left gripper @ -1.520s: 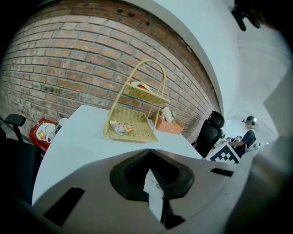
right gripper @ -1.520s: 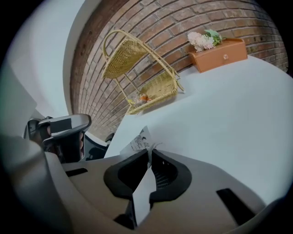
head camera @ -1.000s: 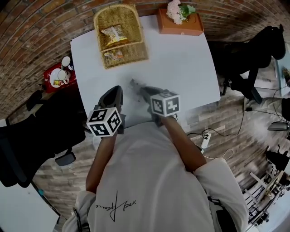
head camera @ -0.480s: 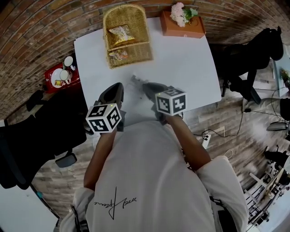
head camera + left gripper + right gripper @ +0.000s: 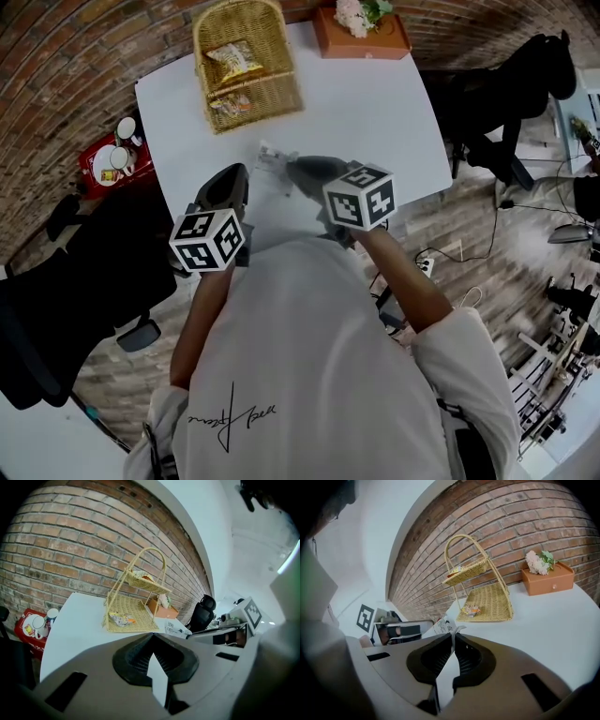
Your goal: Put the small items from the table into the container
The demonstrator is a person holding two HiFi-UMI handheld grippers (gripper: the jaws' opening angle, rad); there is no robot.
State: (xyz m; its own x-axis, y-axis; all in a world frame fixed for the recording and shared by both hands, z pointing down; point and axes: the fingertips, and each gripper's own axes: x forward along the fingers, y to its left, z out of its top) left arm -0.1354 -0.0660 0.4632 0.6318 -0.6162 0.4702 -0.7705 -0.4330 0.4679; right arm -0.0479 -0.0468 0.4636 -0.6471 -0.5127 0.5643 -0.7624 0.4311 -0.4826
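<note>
White and thin, the sachet (image 5: 270,155) is up off the table (image 5: 375,122) now. A second ago it was lower, close to the tabletop at the tip of the right tongs (image 5: 286,165). Since then those tongs have lifted with it and rolled a little, and their marker cube (image 5: 360,196) has turned too. The left tongs (image 5: 237,172) have hardly budged. The right tongs' jaws are pinched almost together on one edge of the sachet. It sticks out ahead of their tips and a bit toward the left tongs, the rest of it free in the air and touching nothing else. The left tongs are closed tight with nothing in them. They point down at the table just beside the right pair, their tips short of the sachet. The basket (image 5: 277,84), a two-tier wicker one with a hoop handle, stands well ahead of both tips, slightly to the left tongs' side. A snack packet (image 5: 471,610) lies on its lower shelf and another on the upper, and bare table lies between the basket and the sachet. Farther off, on the right tongs' side, sits an orange box (image 5: 375,42) with flowers on top. There is dark print on the sachet's face, but it is too small to read. The script on the person's white shirt (image 5: 309,356) can't be read either.
</note>
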